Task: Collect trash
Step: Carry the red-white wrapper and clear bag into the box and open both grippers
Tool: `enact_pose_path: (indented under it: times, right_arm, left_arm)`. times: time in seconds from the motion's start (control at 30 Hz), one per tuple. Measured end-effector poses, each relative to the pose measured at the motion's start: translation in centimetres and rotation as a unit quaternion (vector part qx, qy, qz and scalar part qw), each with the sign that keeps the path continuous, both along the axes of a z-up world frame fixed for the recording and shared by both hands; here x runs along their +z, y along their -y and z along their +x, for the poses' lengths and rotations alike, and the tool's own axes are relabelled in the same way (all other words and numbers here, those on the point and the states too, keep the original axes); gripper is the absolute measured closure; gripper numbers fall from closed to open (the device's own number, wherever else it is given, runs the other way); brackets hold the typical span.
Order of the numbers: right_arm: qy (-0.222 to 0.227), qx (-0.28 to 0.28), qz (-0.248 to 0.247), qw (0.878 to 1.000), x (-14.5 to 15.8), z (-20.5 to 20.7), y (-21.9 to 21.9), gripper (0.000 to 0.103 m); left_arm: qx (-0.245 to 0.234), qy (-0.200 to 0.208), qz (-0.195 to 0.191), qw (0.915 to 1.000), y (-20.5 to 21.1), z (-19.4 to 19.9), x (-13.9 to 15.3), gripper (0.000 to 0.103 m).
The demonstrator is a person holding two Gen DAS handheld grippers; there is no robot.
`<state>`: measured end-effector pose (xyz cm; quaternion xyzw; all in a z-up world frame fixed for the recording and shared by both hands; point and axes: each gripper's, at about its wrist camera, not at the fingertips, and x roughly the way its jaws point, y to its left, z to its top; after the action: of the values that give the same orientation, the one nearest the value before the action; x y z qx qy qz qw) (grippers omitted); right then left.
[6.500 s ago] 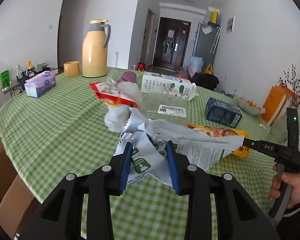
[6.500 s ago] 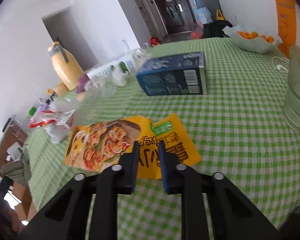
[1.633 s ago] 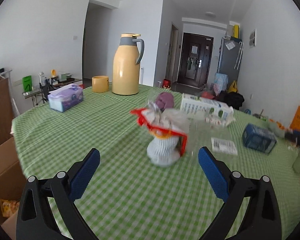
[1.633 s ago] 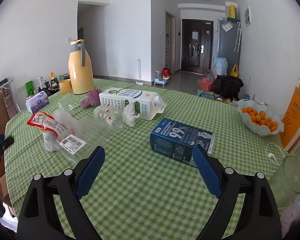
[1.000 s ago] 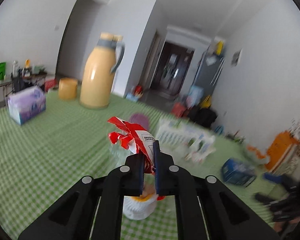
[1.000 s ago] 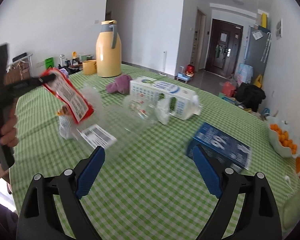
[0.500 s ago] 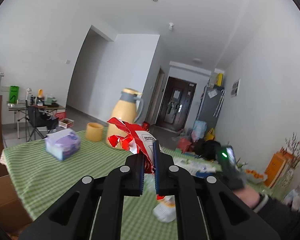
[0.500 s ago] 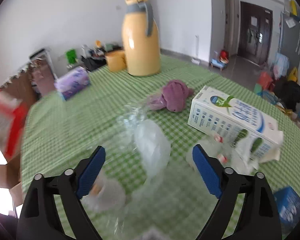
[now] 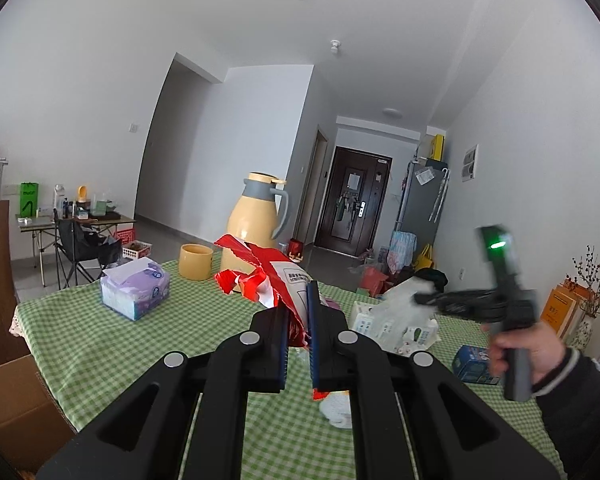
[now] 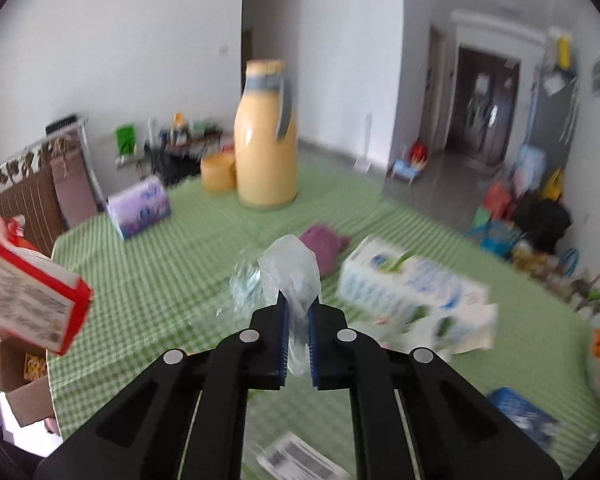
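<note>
Evenly bright with soft daylight and faint shadows, heavily bowed and black-vignetted at the fisheye edges, sharp through the left wrist, smeared with motion blur through the right.

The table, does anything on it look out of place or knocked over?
Yes. The white milk carton lies on its side on the green checked tablecloth, its torn-open end crumpled. A purple cloth sits bunched beside it, and a loose barcode label lies flat near the edge.

Red-and-white snack wrapper (image 9: 276,276), crumpled, pinched upright above the green-checked worktop (image 9: 80,332). Clear plastic bag (image 10: 294,276) (translucent, bunched) likewise lifted; milk carton (image 10: 404,288) lies flat.
</note>
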<state>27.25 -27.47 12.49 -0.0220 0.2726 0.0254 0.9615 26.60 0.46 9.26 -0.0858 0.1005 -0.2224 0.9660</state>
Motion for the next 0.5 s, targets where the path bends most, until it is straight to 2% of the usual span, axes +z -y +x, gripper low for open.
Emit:
enact_pose_path:
  times: [0.1,0.2,0.33,0.5]
  right_arm:
    - [0.062,-0.021,0.009,0.998,2.4,-6.1,2.1,0.095]
    - [0.092,-0.044,0.022,0.995,2.9,-12.4,4.3,0.095]
    - [0.093,-0.079,0.013,0.992,1.9,-17.6,7.0,0.095]
    - [0.085,-0.104,0.024,0.991,1.1,-20.0,9.4,0.095]
  left_arm:
    - [-0.007,-0.006,0.010,0.9999,1.4,-1.2,0.7,0.098]
    - [-0.013,-0.003,0.023,0.9996,3.3,-2.7,1.1,0.098]
    - [-0.038,0.006,0.052,0.9979,6.5,-4.5,1.1,0.098]
    - [-0.058,0.011,0.052,0.9969,9.2,-5.7,1.8,0.098]
